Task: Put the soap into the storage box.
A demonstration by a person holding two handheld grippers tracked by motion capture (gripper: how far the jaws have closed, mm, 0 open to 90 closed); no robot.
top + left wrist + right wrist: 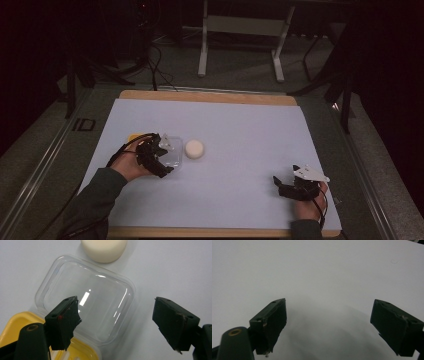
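The left claw (115, 322) stood with its jaws apart and nothing between them, hovering over the clear hinged lid (87, 297) of a small container whose yellow base (15, 322) lay under the near jaw. In the high view the left claw (159, 152) sat over that container at the left-centre of the bench (240, 125), and the round cream-white block (194, 148), possibly a soap bar, lay just beside the lid's far edge, apart from it or barely touching; which one could not be settled. The right claw (328, 325) also stood with jaws apart over bare white surface, well apart from the work at the near right of the bench (295, 186). Probable faults: a jaw descending on the thin lid could flex it or skid the light container across the smooth sheet; a sideways approach could nudge the round block and roll it away; closing the lid with the block outside would leave the container empty. Hard to make out: the hinge between lid and base, hidden behind the near jaw; the interior of the yellow base, cut off at the frame edge; the block's top half, cropped in the left gripper view.
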